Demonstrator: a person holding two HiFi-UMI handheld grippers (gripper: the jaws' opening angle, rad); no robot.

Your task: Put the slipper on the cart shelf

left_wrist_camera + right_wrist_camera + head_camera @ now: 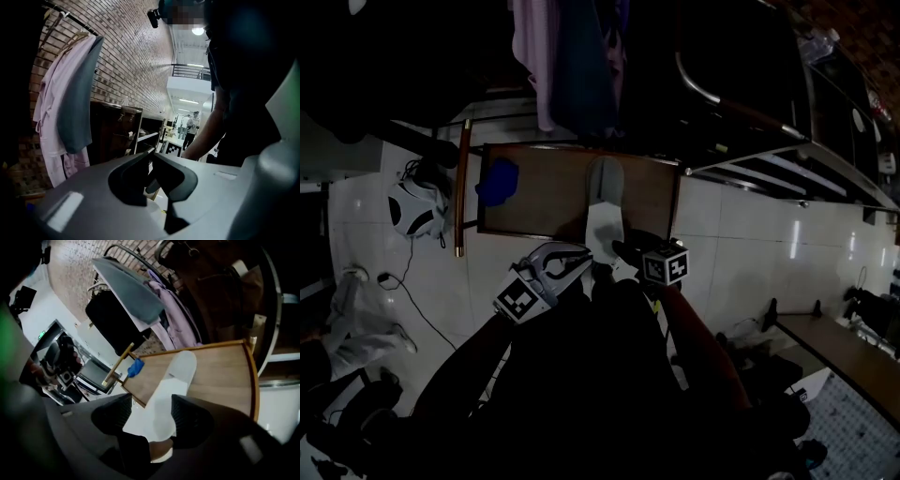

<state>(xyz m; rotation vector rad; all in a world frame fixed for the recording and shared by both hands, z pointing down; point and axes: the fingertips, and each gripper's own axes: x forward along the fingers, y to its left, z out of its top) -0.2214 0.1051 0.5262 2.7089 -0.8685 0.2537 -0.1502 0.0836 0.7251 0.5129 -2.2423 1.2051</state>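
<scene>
1. Slipper (602,211): white, laid on the cart shelf (539,202) near the middle, long axis run from near edge to far edge, toe away; heel is seen projecting past the near edge.
2. Right gripper (147,416): jaws spread to either side of the heel, grip released; it is judged the nearer.
3. Left gripper (151,161): jaws closed together, nothing held, just beside the heel.
4. Blue item (497,181): lodged at the shelf's left edge.

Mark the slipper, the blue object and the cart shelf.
slipper (603,220): head view, on its pale insole.
blue object (497,180): head view, on its middle.
cart shelf (546,202): head view, on bare wood.
</scene>
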